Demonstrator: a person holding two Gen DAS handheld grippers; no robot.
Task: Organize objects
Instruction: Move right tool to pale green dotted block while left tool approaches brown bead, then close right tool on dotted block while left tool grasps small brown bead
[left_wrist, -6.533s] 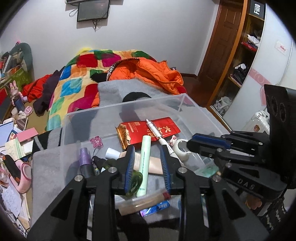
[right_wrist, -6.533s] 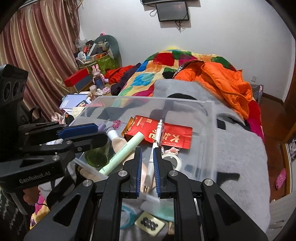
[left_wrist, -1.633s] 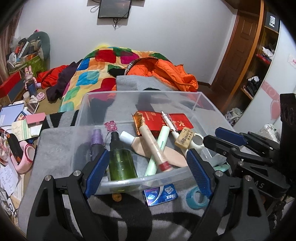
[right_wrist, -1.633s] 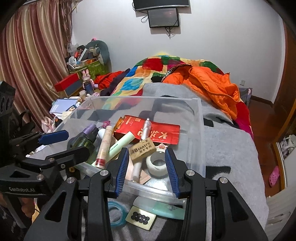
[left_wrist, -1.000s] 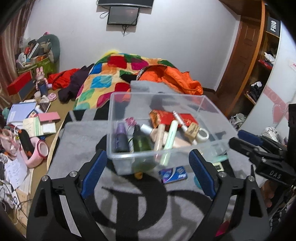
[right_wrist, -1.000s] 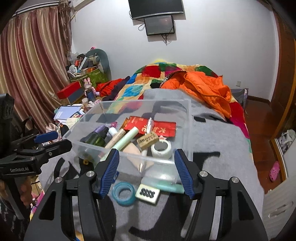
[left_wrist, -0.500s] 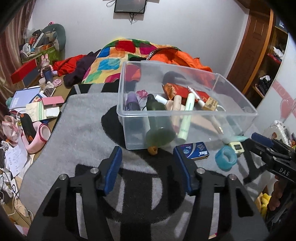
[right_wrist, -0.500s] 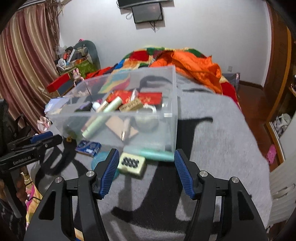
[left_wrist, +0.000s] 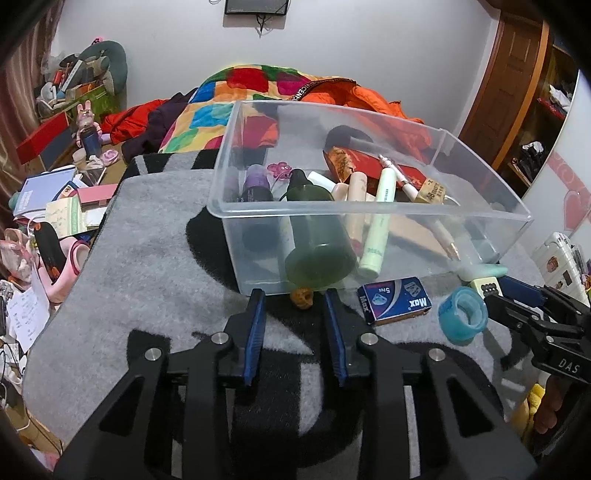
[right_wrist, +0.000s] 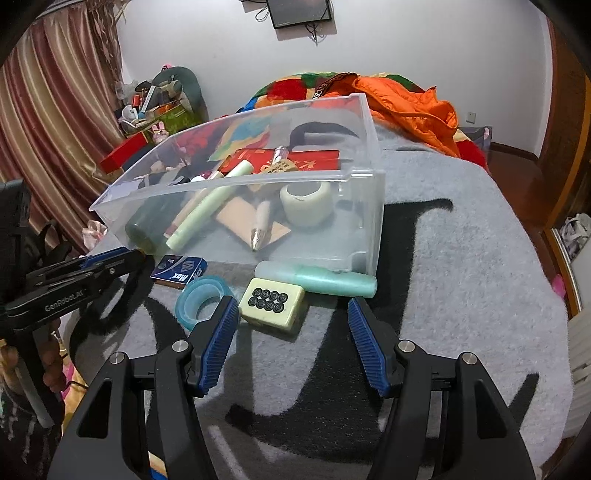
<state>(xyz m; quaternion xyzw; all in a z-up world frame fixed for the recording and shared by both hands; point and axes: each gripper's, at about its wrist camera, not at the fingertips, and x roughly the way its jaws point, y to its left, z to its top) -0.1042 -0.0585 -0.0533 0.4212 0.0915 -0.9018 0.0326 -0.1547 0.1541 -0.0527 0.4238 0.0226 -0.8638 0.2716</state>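
Note:
A clear plastic bin (left_wrist: 369, 214) (right_wrist: 369, 206) on a grey blanket holds bottles, tubes, a pen, a tape roll and a red packet. In front of it lie a small orange bead (left_wrist: 301, 296), a blue Max box (left_wrist: 393, 300) (right_wrist: 179, 270), a blue tape ring (left_wrist: 461, 315) (right_wrist: 201, 297), a mahjong tile (right_wrist: 271, 301) and a mint green tube (right_wrist: 325, 282). My left gripper (left_wrist: 295, 306) is open, its jaws on either side of the bead. My right gripper (right_wrist: 291, 314) is open and empty just before the tile; it also shows in the left wrist view (left_wrist: 517, 299).
A bed with a patchwork quilt (left_wrist: 240, 92) and an orange jacket (right_wrist: 413, 103) lies behind the bin. Books and clutter (left_wrist: 55, 192) cover the floor at left. A wooden door (left_wrist: 513, 74) and shelves stand at right. The blanket's edge drops off near me.
Both grippers have pulled back out of the bin and dropped low in front of it. The left jaws have narrowed around the bead. The right jaws stay wide.

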